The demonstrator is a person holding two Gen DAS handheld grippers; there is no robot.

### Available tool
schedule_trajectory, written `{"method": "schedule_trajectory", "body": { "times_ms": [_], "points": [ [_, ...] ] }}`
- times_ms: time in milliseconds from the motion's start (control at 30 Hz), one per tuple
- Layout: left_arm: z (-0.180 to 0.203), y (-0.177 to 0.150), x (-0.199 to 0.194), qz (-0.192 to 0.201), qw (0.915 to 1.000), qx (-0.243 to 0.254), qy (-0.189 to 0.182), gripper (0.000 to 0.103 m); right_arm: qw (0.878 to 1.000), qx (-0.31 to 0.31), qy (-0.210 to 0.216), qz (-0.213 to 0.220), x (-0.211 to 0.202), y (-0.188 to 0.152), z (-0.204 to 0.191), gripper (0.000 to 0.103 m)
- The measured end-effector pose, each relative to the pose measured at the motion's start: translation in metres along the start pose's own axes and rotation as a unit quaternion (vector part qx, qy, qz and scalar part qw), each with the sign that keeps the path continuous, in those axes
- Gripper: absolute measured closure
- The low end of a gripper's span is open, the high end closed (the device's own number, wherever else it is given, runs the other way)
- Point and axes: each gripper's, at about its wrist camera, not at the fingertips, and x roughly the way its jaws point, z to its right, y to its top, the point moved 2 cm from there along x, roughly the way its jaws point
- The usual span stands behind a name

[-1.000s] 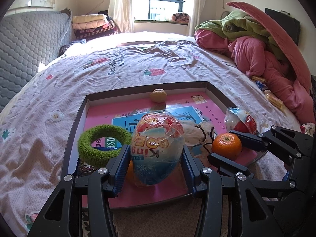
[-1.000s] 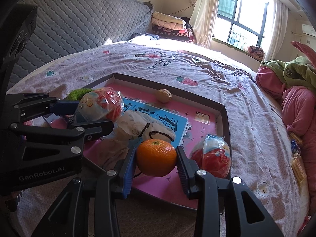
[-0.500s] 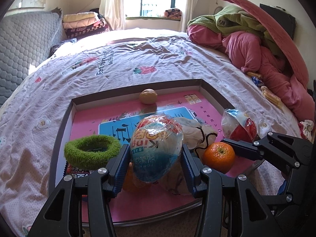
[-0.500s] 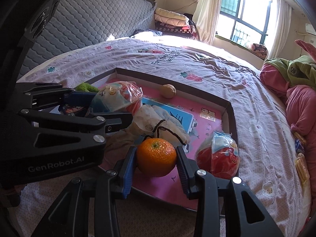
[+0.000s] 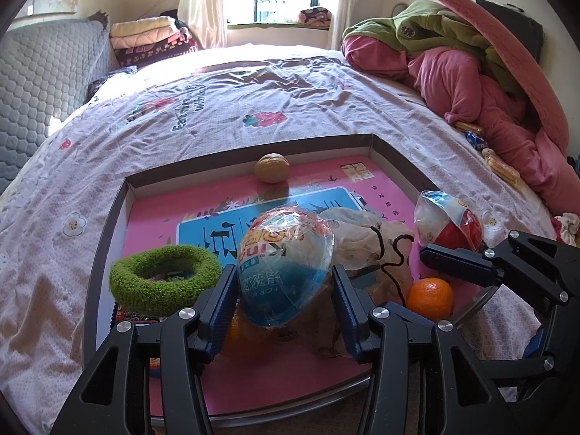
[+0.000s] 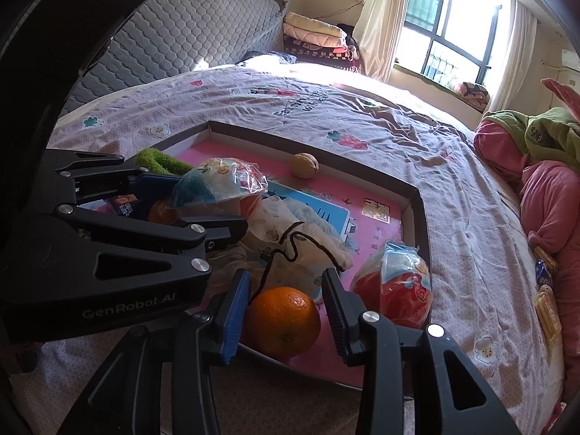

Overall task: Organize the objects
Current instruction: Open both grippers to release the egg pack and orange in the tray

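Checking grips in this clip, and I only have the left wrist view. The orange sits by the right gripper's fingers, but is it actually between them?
Observer: Yes. In the right wrist view the orange sits between the right gripper pads, and both appear to touch its sides.
Operator: Is the second wrapped egg, over on the right, inside the tray or on the bed?
Observer: Inside. The second wrapped egg lies on the pink floor of the tray, close to its right wall.
Operator: Is the egg in my gripper off the tray?
Observer: It appears so. The wrapped egg in the left gripper hangs above another orange.
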Motion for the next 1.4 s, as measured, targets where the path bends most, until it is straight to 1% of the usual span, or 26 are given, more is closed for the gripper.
{"method": "schedule_trajectory", "body": {
  "times_ms": [133, 200, 367, 533, 767, 1000, 1100, 1233, 1300, 1400],
  "points": [
    [-0.001, 0.000, -0.001, -0.001, 1.0000, -0.003, 0.003, 0.049, 1.000, -0.002, -0.008, 0.004, -0.005, 0.000, 0.002, 0.058],
    [-0.001, -0.001, 0.000, -0.003, 1.0000, -0.003, 0.008, 0.046, 1.000, -0.001, -0.013, 0.012, -0.009, 0.001, 0.004, 0.057],
    [-0.004, -0.001, -0.001, -0.006, 0.9999, -0.011, 0.005, 0.045, 1.000, 0.006, -0.019, 0.019, -0.015, 0.003, 0.011, 0.053],
    [-0.008, 0.000, -0.004, -0.011, 0.9996, -0.025, -0.002, 0.045, 0.999, 0.012, -0.020, 0.023, -0.018, 0.006, 0.014, 0.052],
    [-0.008, 0.001, -0.017, -0.004, 0.9994, -0.033, 0.002, 0.045, 0.999, 0.018, -0.024, 0.040, -0.027, 0.009, 0.016, 0.043],
    [-0.011, -0.001, -0.031, 0.004, 0.9990, -0.044, 0.011, 0.043, 0.998, 0.028, -0.028, 0.051, -0.035, 0.010, 0.021, 0.042],
    [-0.015, -0.004, -0.039, 0.011, 0.9981, -0.059, 0.013, 0.040, 0.997, 0.035, -0.027, 0.060, -0.039, 0.012, 0.022, 0.039],
    [-0.018, -0.007, -0.054, 0.027, 0.9963, -0.077, 0.026, 0.034, 0.996, 0.048, -0.023, 0.073, -0.047, 0.014, 0.023, 0.035],
    [-0.017, -0.009, -0.062, 0.038, 0.9955, -0.079, 0.036, 0.030, 0.995, 0.054, -0.021, 0.079, -0.051, 0.014, 0.023, 0.032],
    [-0.015, -0.011, -0.074, 0.057, 0.9938, -0.075, 0.060, 0.029, 0.994, 0.058, -0.022, 0.088, -0.057, 0.013, 0.021, 0.030]
  ]
}}
